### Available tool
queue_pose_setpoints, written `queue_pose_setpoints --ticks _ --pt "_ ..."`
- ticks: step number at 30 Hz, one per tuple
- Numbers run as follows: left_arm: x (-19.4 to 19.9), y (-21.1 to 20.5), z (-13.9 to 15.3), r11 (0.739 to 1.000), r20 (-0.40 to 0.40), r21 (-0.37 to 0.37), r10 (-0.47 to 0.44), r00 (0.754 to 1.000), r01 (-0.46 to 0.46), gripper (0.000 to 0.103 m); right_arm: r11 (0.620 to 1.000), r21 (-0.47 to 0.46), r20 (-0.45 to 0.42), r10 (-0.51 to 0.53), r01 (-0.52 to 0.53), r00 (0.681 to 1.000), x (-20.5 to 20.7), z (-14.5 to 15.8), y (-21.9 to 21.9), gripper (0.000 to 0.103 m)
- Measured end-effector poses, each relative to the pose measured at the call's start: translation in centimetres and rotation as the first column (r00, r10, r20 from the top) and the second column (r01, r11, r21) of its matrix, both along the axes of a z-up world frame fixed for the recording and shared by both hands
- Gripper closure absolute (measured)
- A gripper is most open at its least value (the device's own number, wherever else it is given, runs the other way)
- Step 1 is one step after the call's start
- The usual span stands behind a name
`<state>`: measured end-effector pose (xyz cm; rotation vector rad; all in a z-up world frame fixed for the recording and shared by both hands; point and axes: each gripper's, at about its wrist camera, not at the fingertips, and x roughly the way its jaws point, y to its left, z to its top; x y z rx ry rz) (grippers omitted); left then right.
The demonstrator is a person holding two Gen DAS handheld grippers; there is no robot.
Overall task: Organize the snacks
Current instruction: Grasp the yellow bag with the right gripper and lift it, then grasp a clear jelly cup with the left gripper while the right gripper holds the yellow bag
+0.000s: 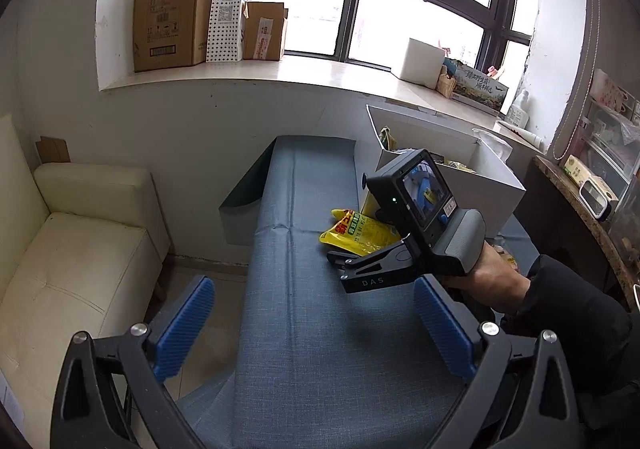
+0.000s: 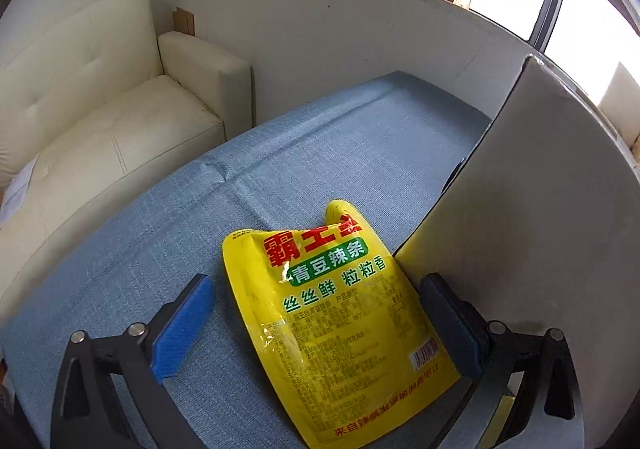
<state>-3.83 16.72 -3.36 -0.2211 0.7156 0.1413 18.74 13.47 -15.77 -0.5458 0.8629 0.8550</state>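
Note:
A yellow snack packet [image 2: 340, 313] with red and green Chinese print lies flat on the blue tablecloth [image 2: 280, 169], its edge against the white storage box [image 2: 520, 189]. My right gripper [image 2: 316, 325] is open, its blue pads on either side of the packet, just above it. In the left wrist view the packet [image 1: 360, 235] lies under the right gripper [image 1: 348, 265], beside the white box [image 1: 496, 185], which holds other snacks. My left gripper [image 1: 316, 329] is open and empty over the tablecloth, nearer the front.
A cream sofa [image 1: 72, 249] stands left of the table. Cardboard boxes [image 1: 172, 9] and a dotted bag [image 1: 228, 5] sit on the window sill. A side counter [image 1: 580, 201] with containers is at the right. The wall runs behind the table.

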Motion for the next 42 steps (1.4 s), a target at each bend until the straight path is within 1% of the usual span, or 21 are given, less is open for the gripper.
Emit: queue_pose_setpoints --ticks 3,4,5,6,7,8,10,13,18,22,24,28,32,34,36,38,40,42 --pt "0.1 0.0 -0.1 1.000 -0.003 -0.006 -0.004 1.000 0.004 0.002 0.999 0.036 -0.042 -0.005 0.006 0.999 0.4 -0.2 -0.7 0.000" --pt "0.1 0.1 -0.1 1.000 -0.002 -0.011 -0.004 1.000 0.004 0.002 0.999 0.053 -0.070 -0.008 0.012 0.998 0.7 -0.2 -1.0 0.004" --pt "0.0 0.2 -0.1 1.000 -0.002 -0.010 0.002 1.000 -0.002 0.002 0.998 0.061 -0.063 -0.027 0.031 0.998 0.9 -0.1 -1.6 0.022" --pt "0.0 0.2 -0.2 1.000 -0.001 -0.008 0.005 1.000 -0.005 0.002 0.997 0.067 -0.052 -0.044 0.047 0.998 1.1 0.3 -2.1 0.031" --pt "0.0 0.3 -0.3 1.000 -0.001 -0.012 0.004 1.000 -0.004 0.002 0.996 0.066 -0.047 -0.062 0.065 0.997 1.3 0.6 -2.4 0.044" --pt "0.0 0.3 -0.3 1.000 -0.004 -0.015 0.005 1.000 -0.005 0.002 0.994 0.073 -0.058 -0.074 0.078 0.996 1.6 0.7 -2.9 0.052" --pt "0.1 0.3 -0.5 1.000 -0.011 -0.009 0.010 1.000 -0.010 0.002 0.990 0.097 -0.082 -0.090 0.097 0.993 1.9 0.9 -3.9 0.053" --pt "0.3 0.2 -0.6 1.000 -0.012 -0.009 0.004 1.000 -0.004 0.002 0.986 0.132 -0.090 -0.090 0.101 0.992 1.7 1.7 -5.1 0.058" --pt "0.8 0.0 -0.9 1.000 -0.026 -0.007 0.002 1.000 -0.002 0.002 0.967 0.218 -0.138 -0.101 0.129 0.985 1.2 3.5 -7.5 0.069" --pt "1.4 -0.5 -1.2 1.000 -0.029 -0.011 -0.017 0.999 0.016 0.002 0.960 0.259 -0.152 -0.066 0.104 0.986 -0.1 5.1 -9.8 0.079" --pt "2.0 -1.0 -1.3 1.000 -0.038 -0.005 -0.027 0.999 0.027 0.002 0.956 0.278 -0.134 -0.057 0.093 0.989 -1.1 6.1 -10.8 0.079" --pt "3.2 -2.3 -1.6 0.998 -0.050 -0.007 -0.060 0.997 0.060 0.002 0.930 0.349 -0.161 -0.062 0.116 0.985 -2.8 8.2 -15.3 0.079" --pt "4.7 -4.7 -1.7 0.993 -0.056 0.002 -0.122 0.991 0.122 0.002 0.905 0.393 -0.122 -0.122 0.161 0.985 -4.9 9.8 -21.0 0.079" --pt "5.8 -6.3 -1.9 0.987 -0.058 -0.010 -0.163 0.985 0.163 0.002 0.880 0.428 -0.134 -0.164 0.206 0.977 -5.5 10.4 -23.7 0.080" --pt "7.1 -8.3 -2.0 0.977 -0.060 0.001 -0.214 0.975 0.214 0.002 0.854 0.454 -0.137 -0.215 0.254 0.967 -6.0 10.8 -26.8 0.080" --pt "8.7 -10.7 -2.4 0.963 -0.071 0.028 -0.265 0.962 0.268 0.002 0.822 0.478 -0.139 -0.277 0.310 0.951 -6.7 11.0 -29.9 0.080" --pt "10.4 -13.1 -3.0 0.948 -0.094 0.047 -0.310 0.946 0.315 0.002 0.787 0.503 -0.159 -0.322 0.357 0.933 -7.2 11.2 -32.8 0.080" --pt "12.4 -15.2 -3.9 0.934 -0.110 0.043 -0.347 0.931 0.353 0.002 0.767 0.508 -0.169 -0.358 0.392 0.918 -7.8 11.2 -35.3 0.080"
